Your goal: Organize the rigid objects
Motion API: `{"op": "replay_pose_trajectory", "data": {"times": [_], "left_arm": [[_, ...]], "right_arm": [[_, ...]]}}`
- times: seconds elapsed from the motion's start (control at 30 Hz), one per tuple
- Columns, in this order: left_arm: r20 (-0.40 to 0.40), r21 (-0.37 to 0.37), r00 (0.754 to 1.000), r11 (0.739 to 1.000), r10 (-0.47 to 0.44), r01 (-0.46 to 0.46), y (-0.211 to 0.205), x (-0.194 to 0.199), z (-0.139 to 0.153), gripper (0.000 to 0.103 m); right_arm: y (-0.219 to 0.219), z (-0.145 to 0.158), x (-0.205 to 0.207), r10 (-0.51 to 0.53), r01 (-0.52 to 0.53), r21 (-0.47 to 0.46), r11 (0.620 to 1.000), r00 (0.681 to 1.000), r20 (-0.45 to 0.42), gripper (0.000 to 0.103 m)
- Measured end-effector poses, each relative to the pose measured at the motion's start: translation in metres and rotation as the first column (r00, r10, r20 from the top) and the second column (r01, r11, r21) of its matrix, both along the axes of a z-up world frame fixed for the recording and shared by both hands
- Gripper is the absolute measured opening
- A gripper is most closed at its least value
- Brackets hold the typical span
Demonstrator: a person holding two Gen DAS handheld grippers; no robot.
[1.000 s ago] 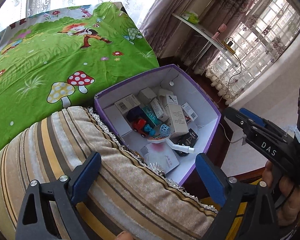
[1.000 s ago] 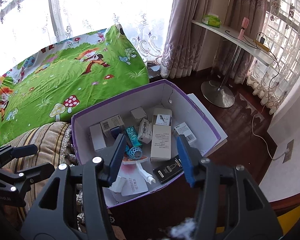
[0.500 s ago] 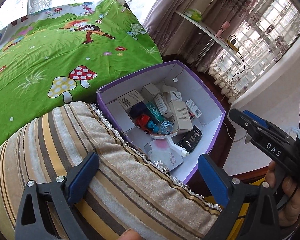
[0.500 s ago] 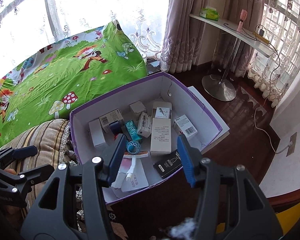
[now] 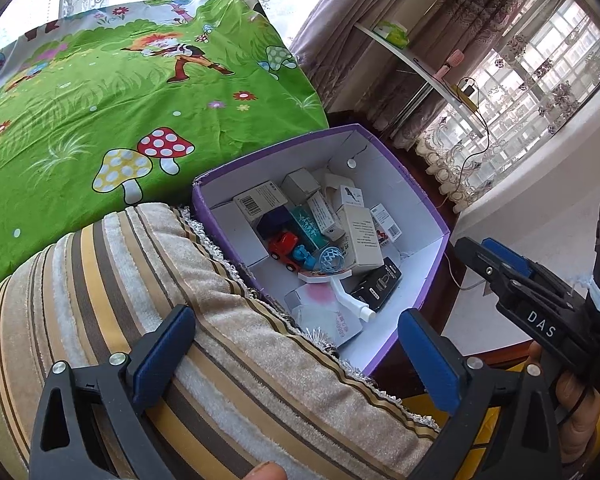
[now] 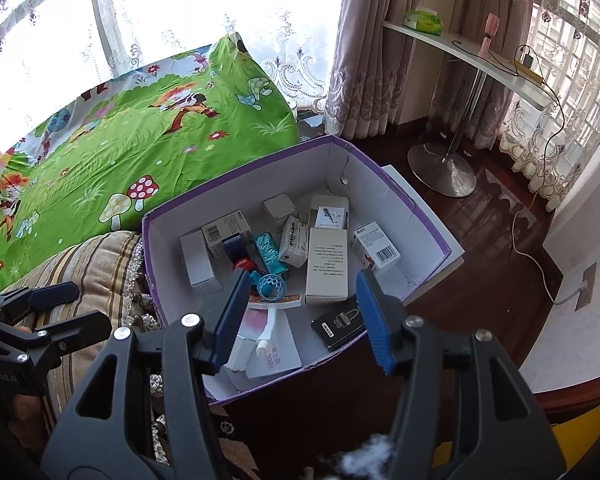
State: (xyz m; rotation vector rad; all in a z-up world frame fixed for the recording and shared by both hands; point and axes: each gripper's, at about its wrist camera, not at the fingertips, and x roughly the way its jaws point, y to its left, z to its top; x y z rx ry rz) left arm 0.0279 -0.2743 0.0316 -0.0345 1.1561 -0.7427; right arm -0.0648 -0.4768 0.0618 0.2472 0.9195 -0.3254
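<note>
While both the left gripper and right gripper gape empty, I'd drop the right straight over the tall carton mid-box.

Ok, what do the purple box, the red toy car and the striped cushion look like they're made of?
Purple box: looks like cardboard, matte white inside, with folded corner seams.
Red toy car: probably plastic; glossy and moulded, with small black wheels.
Striped cushion: plush fabric, velvety pile, with a fringed edge.
</note>
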Motion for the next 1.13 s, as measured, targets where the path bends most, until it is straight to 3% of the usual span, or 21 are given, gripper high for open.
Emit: {"op": "replay_pose_trajectory", "data": {"times": [1.13], "left_arm": [[0.034, 0.029, 0.999, 1.000, -0.007, 0.006, -0.0073, -0.0008, -0.0003, 0.102]], "right_arm": [[0.0000, -0.0070, 0.0001, 0.003, -0.003, 0.013, 1.000, 1.000, -0.015, 0.062]]}}
